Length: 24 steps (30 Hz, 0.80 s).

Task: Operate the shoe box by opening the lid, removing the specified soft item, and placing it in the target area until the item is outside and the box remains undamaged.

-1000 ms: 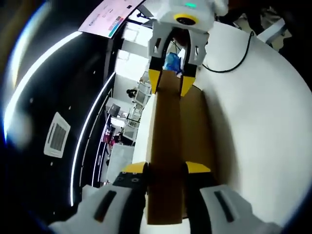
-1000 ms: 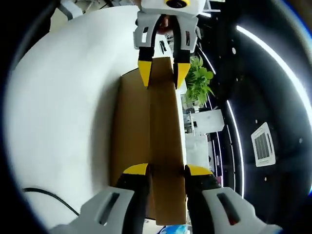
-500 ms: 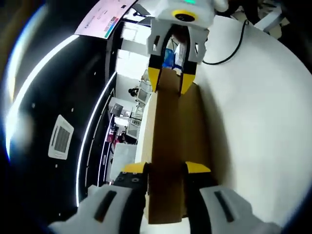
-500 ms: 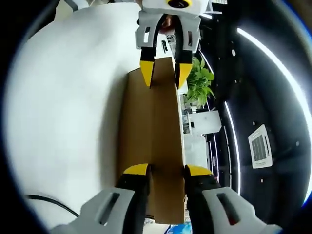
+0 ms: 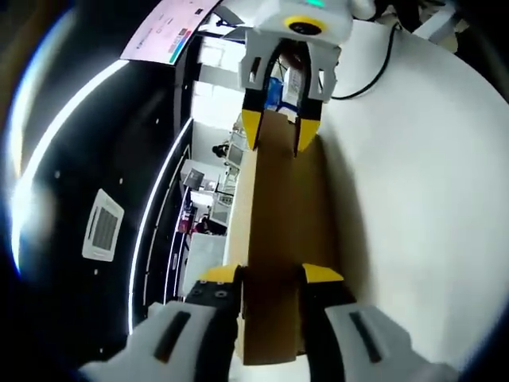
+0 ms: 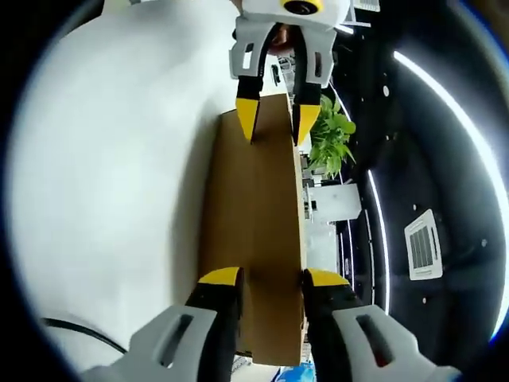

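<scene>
Presently logged from my remote station: one brown cardboard shoe box (image 5: 274,239), lying on a white table (image 5: 421,199), held at both ends. My left gripper (image 5: 270,278) has its yellow-tipped jaws clamped on the near edge of the box in the left gripper view; at the far end of that view my right gripper (image 5: 275,134) pinches the opposite edge. From the right gripper view I record the same arrangement reversed: the right gripper (image 6: 269,281) closed on the near edge of the box (image 6: 258,231), the left gripper (image 6: 276,119) gripping the far one. Also noted: a black cable (image 5: 374,76) on the table, a green potted plant (image 6: 330,143) beyond the box, ceiling light strips (image 6: 445,103). I cannot tell from here what the box contains.
</scene>
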### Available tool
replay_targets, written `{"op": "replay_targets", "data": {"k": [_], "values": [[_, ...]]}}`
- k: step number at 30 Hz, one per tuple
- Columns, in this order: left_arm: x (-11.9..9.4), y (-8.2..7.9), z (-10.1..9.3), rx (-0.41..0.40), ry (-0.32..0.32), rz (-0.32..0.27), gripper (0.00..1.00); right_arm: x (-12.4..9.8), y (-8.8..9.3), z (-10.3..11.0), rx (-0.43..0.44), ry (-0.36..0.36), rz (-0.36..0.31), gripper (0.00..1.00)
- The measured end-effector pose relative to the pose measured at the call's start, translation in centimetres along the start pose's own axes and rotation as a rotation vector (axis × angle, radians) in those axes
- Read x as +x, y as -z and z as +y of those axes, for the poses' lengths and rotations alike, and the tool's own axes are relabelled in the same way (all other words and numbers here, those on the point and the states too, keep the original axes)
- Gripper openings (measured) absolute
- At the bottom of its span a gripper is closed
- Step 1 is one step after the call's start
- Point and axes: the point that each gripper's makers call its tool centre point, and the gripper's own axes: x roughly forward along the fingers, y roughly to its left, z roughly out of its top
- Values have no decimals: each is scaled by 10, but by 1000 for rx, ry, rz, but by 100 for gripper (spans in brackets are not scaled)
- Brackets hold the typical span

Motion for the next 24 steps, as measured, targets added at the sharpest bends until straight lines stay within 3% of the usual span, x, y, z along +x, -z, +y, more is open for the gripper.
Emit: {"op": "replay_targets", "data": {"k": [15, 19, 22, 24], "values": [[-3, 5, 1, 4, 3, 5, 28, 8, -9, 0, -91, 32, 22, 28], [-6, 8, 2, 4, 7, -2, 28, 7, -11, -2, -3, 27, 3, 30], [-5, 6, 2, 4, 10, -2, 28, 8, -8, -3, -111, 26, 18, 29], [-3, 5, 2, 3, 9, -3, 28, 7, -5, -3, -87, 25, 17, 28]]}}
